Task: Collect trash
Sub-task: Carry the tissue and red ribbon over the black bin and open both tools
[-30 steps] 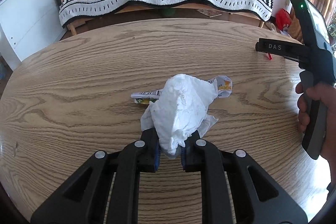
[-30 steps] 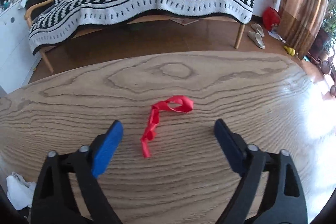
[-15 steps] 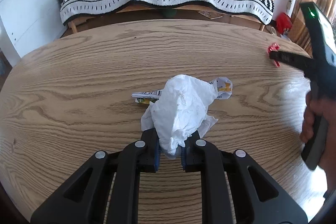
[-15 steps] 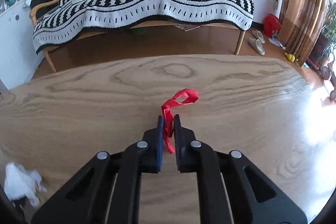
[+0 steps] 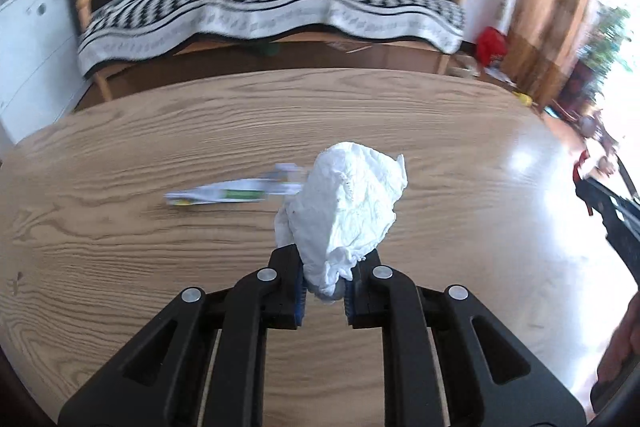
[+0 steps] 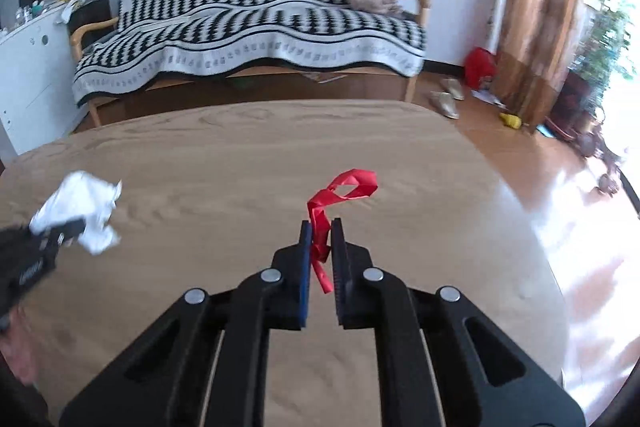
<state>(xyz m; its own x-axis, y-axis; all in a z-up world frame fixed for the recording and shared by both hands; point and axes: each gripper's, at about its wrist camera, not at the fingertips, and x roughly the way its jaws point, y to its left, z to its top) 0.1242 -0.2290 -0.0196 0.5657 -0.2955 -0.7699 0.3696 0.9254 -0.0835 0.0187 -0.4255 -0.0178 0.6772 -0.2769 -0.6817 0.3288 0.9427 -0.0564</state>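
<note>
1. Grippers are both loaded: left gripper (image 5: 324,293) clamps the crumpled tissue (image 5: 346,211), right gripper (image 6: 320,263) pinches the red ribbon (image 6: 340,193), both above the table (image 5: 120,207).
2. Printed wrapper (image 5: 232,193) lies left; next, likely a bin drop, none visible.

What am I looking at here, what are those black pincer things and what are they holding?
No robot: a person carries a two-fingered hand-held gripper in each hand, each with a wide-angle camera looking along its fingers. One picture comes from the left hand-held gripper, shut on a crumpled white tissue. The other comes from the right hand-held gripper, shut on a red ribbon. Below is a wooden table, where a printed wrapper lies flat. Behind stands a sofa under a striped blanket. Each gripper also shows at the edge of the other's picture.
</note>
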